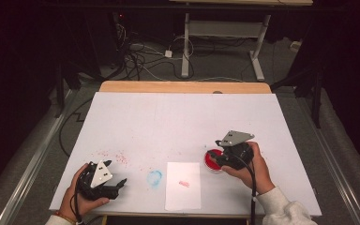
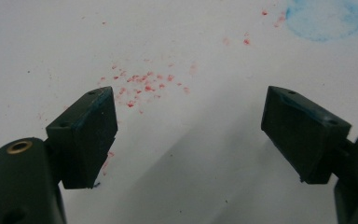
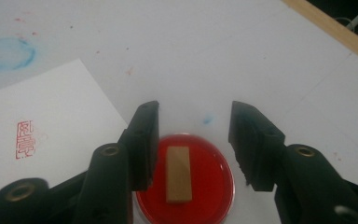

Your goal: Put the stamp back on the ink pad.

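A white counter (image 1: pixel 178 122) carries a sheet of paper (image 1: pixel 183 187) with a red stamp mark (image 3: pixel 24 139). The right hand-held gripper (image 3: pixel 193 140) hangs part-open over a red ink pad (image 3: pixel 200 186), a wooden stamp (image 3: pixel 178 174) standing on the pad, untouched between its jaws. The left hand-held gripper (image 2: pixel 191 126) rests wide open and empty at the counter's near left.

A white table (image 1: pixel 178 122) is carrying a sheet of paper (image 1: pixel 183 186) near its front edge, a red ink pad (image 1: pixel 212 161) lying just right of it, with a blue smudge (image 1: pixel 154 177) staining the left.
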`<action>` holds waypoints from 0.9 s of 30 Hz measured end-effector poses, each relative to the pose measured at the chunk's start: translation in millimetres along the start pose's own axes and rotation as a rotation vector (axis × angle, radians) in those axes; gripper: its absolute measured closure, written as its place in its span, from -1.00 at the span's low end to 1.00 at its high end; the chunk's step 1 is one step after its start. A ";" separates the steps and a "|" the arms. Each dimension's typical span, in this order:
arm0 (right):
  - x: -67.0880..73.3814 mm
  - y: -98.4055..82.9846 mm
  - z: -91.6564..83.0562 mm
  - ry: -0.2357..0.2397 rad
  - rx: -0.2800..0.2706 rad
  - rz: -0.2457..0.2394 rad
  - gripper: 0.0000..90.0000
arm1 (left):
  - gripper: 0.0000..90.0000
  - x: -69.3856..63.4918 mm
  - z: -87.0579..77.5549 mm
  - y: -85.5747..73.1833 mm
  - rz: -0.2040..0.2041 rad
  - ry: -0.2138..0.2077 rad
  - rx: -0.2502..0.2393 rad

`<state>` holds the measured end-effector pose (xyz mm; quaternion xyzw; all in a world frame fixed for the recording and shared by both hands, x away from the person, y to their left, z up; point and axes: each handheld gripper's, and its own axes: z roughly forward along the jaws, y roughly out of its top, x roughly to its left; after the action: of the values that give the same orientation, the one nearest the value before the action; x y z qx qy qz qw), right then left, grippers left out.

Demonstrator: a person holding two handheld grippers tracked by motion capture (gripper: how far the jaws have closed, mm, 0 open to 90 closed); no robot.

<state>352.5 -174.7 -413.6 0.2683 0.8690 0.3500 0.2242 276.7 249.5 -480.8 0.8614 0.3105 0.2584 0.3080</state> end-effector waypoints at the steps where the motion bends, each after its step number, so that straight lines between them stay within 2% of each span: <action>1: 0.6 0.5 -1.2 -0.009 -0.016 -0.003 0.12 | -0.61 0.0 0.0 0.0 0.000 0.000 0.000; 12: 6.3 4.9 -9.5 -0.043 -0.127 -0.019 -0.22 | -0.61 0.1 0.3 0.0 -0.001 -0.001 0.001; 14: 7.3 5.6 -10.7 -0.066 -0.140 -0.013 -0.30 | -0.61 0.2 0.2 0.0 -0.002 -0.002 0.000; 20: 9.6 6.3 -17.4 -0.100 -0.179 -0.017 -0.40 | -0.61 0.2 -0.1 -0.2 -0.003 -0.001 -0.001; 27: 12.1 4.2 -26.8 -0.117 -0.223 -0.031 -0.41 | -0.61 0.4 -0.5 -0.4 -0.002 0.000 -0.003</action>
<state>329.2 -177.7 -395.5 0.2483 0.8141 0.4250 0.3083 276.5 250.1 -480.7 0.8605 0.3111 0.2585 0.3097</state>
